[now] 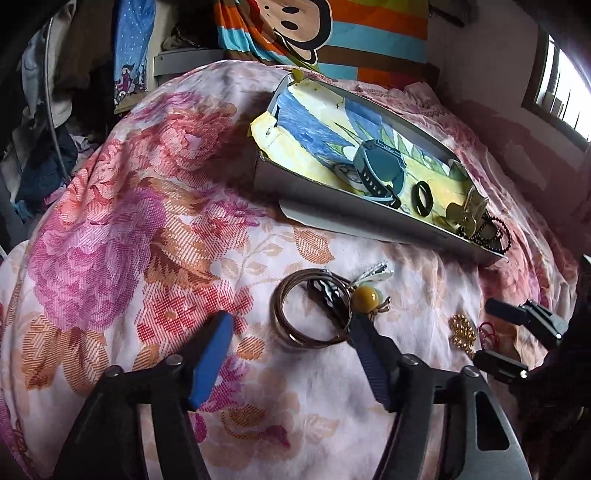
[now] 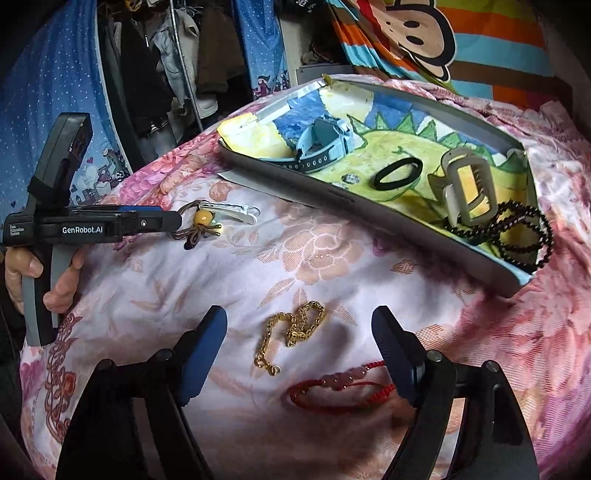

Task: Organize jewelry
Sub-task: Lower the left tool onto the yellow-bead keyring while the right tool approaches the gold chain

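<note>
My left gripper (image 1: 291,325) is open over the floral bedspread, its jaws either side of thin metal bangles (image 1: 312,314) and a black-and-white clip. A yellow bead charm (image 1: 364,297) with brown cord and a white hair clip (image 1: 376,269) lie just beyond. My right gripper (image 2: 299,328) is open around a gold chain (image 2: 291,332); a red cord bracelet (image 2: 336,386) lies near its right finger. The grey tray (image 2: 332,195) holds a blue watch (image 2: 321,144), a black ring (image 2: 399,171), a beige claw clip (image 2: 467,184) and black beads (image 2: 517,230).
The tray (image 1: 332,206) lies tilted on the bed, beyond both grippers. The left gripper shows in the right wrist view (image 2: 162,221) at left, near the bead charm (image 2: 203,218). Clothes hang behind the bed; a striped monkey cloth (image 1: 325,29) covers the back.
</note>
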A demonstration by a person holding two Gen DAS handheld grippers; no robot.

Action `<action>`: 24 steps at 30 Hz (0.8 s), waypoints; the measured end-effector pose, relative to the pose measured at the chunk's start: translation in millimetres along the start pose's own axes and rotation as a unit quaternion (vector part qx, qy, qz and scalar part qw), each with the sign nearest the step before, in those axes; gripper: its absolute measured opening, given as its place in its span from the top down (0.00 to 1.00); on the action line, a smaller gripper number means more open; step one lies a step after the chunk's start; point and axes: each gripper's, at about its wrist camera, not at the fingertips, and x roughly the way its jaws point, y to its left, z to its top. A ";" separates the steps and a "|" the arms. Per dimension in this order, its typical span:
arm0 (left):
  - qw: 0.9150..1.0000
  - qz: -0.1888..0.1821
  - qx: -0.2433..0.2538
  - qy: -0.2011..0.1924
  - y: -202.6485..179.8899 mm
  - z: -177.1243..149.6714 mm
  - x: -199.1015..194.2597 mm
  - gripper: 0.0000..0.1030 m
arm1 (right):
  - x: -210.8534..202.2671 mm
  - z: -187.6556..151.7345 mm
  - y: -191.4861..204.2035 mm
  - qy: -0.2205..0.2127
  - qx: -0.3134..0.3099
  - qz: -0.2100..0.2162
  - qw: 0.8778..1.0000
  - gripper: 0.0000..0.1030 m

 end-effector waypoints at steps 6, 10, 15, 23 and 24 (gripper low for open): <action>1.000 -0.007 -0.019 0.009 5.2 1.3 6.2 0.66 | 6.4 -3.4 -3.0 0.009 0.012 0.008 1.000 0.32; 0.999 -0.009 -0.040 0.019 11.7 0.1 10.3 0.89 | 8.8 -5.2 -1.2 0.014 0.008 0.008 1.000 0.39; 0.999 -0.002 -0.034 0.029 6.3 -2.3 10.6 0.96 | 9.5 -5.1 1.1 0.017 0.002 0.010 1.000 0.46; 0.999 -0.016 -0.016 0.048 -17.7 -13.1 4.4 0.97 | 11.5 -6.0 0.1 0.020 0.004 0.013 1.000 0.50; 0.998 -0.023 -0.014 0.052 -21.2 -15.0 4.0 0.97 | 11.7 -6.3 -0.4 0.020 0.005 0.013 1.000 0.50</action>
